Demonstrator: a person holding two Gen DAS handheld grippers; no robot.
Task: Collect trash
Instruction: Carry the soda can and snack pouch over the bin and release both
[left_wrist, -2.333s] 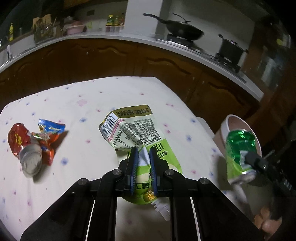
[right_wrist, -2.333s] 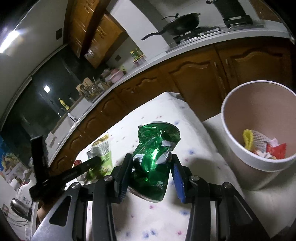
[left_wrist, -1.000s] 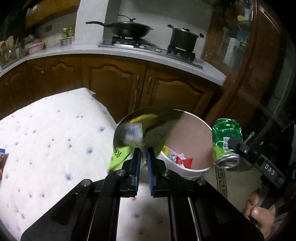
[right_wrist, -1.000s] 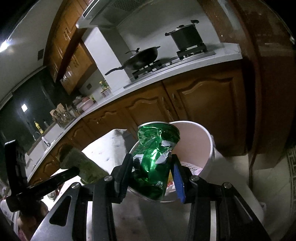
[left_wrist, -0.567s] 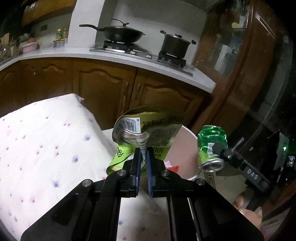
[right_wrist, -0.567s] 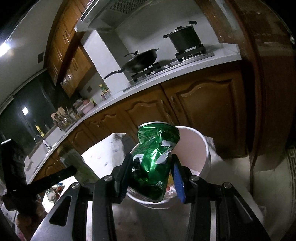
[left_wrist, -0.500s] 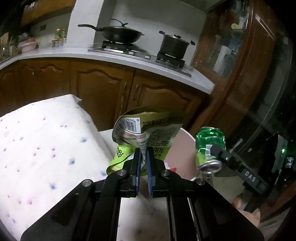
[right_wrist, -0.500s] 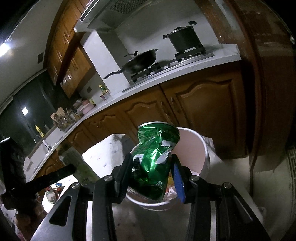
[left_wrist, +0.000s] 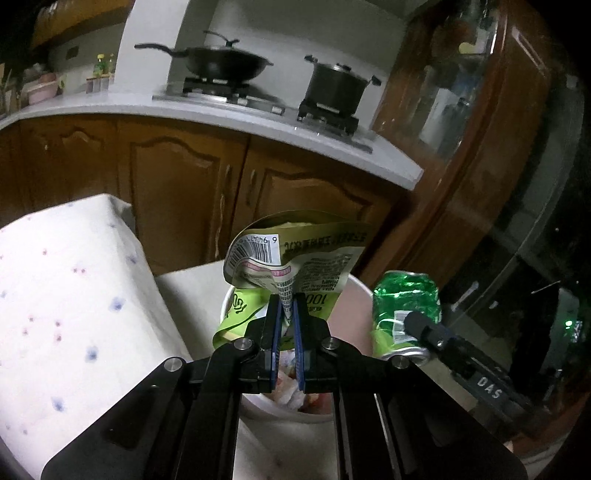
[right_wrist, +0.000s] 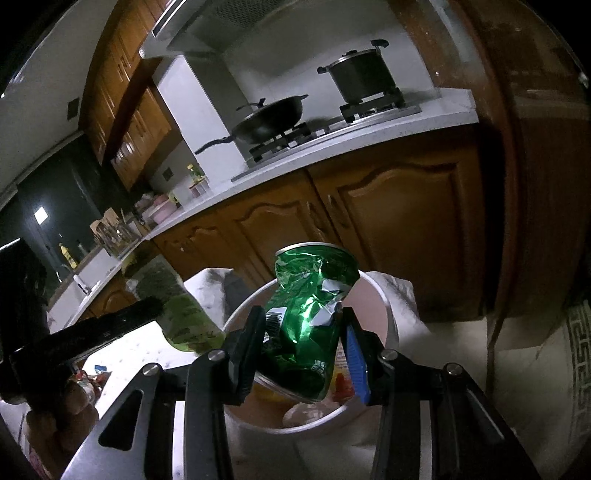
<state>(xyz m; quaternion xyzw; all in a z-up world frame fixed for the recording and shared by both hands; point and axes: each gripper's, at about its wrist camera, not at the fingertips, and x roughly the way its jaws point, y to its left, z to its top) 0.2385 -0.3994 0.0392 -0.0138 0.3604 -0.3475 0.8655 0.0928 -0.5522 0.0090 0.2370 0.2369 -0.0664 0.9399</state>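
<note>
Both hand-held grippers hung over the round white trash bucket holding crumpled scraps: left hand-held gripper pinched a green-and-white printed pouch, right hand-held gripper clamped a crushed green can.

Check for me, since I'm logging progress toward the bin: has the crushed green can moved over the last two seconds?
Yes. The crushed green can, clamped in the right gripper, went from above the spotted tablecloth to over the bin.

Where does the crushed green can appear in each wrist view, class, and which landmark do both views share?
Left wrist view: crushed green can at right of centre, beside the bin's rim, held by the right gripper.
Right wrist view: centre, over the bin.
Shared landmark: black wok on the stove.
</note>
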